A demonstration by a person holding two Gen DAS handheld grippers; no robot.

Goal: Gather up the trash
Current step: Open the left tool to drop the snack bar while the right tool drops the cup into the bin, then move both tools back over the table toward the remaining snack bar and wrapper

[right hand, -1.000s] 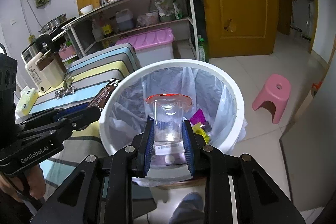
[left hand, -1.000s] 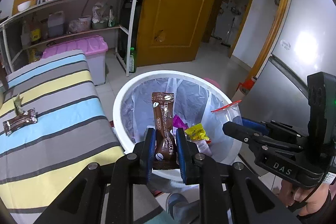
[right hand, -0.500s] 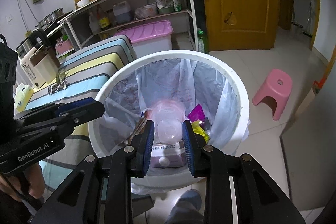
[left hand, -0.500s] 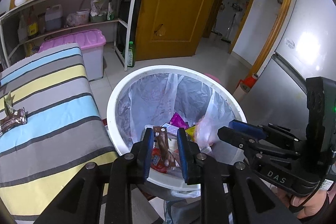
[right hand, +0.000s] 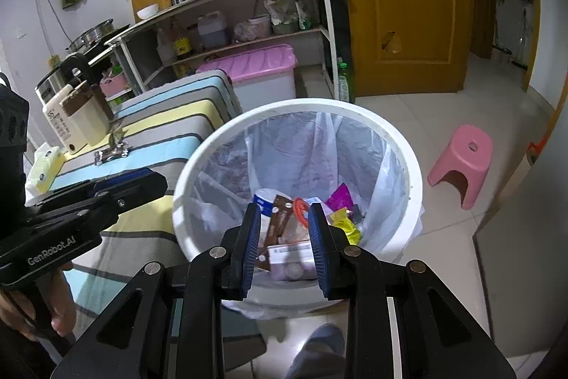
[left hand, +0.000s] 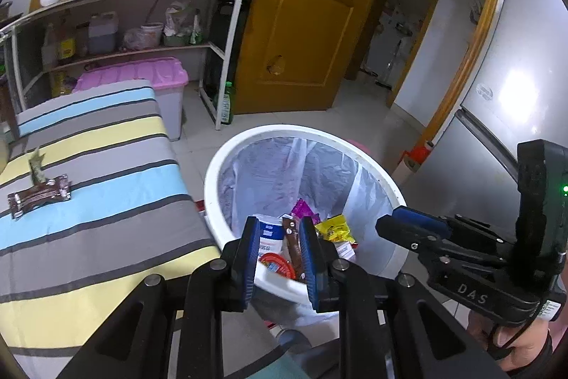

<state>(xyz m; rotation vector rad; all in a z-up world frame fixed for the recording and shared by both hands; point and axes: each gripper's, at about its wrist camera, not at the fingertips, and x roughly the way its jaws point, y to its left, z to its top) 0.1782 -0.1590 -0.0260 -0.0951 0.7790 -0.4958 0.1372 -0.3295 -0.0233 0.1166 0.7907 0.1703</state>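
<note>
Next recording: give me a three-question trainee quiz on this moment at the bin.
1. True or false: both grippers hold nothing.
2. What lines the white bin? A) a clear plastic bag B) newspaper C) nothing
3. Fill in: a brown wrapper lies on the striped ____.

Key:
1. True: the left gripper and the right gripper are open over the bin, nothing between the pads.
2. A
3. cloth

Even indoor light, glare on fridge door [left hand: 511,87], fisheye-bent edges, dark vignetted corners
</note>
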